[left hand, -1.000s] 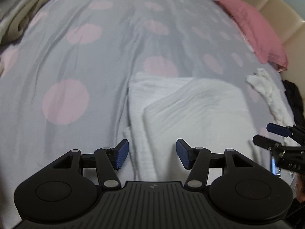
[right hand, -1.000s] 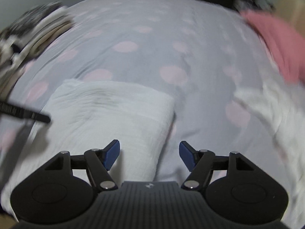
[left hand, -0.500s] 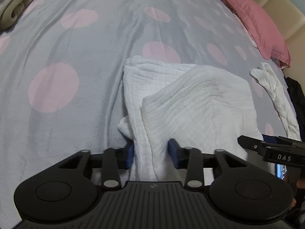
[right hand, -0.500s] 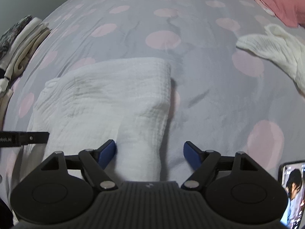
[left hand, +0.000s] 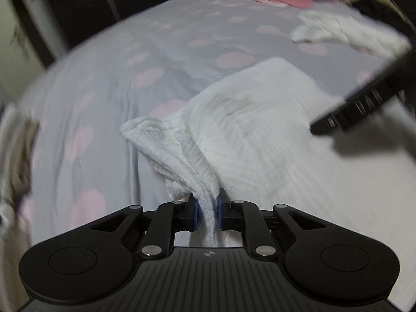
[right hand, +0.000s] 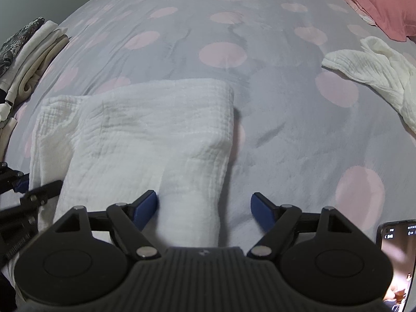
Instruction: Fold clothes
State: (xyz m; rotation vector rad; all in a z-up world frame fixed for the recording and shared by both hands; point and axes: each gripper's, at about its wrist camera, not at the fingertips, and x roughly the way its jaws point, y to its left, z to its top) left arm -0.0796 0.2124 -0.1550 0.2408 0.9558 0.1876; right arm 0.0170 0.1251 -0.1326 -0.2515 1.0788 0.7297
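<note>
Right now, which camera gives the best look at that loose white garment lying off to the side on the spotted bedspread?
The right wrist view: the loose white garment lies sharp and mostly in frame there, crumpled at the right edge near the pink pillow. The left wrist view shows it too, but blurred by motion, with its lower end hidden behind the other hand-held gripper.

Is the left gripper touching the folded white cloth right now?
Touching. In the left wrist view the left gripper is closing, its blue fingers pressing a bunched edge of the white cloth between them.
</note>
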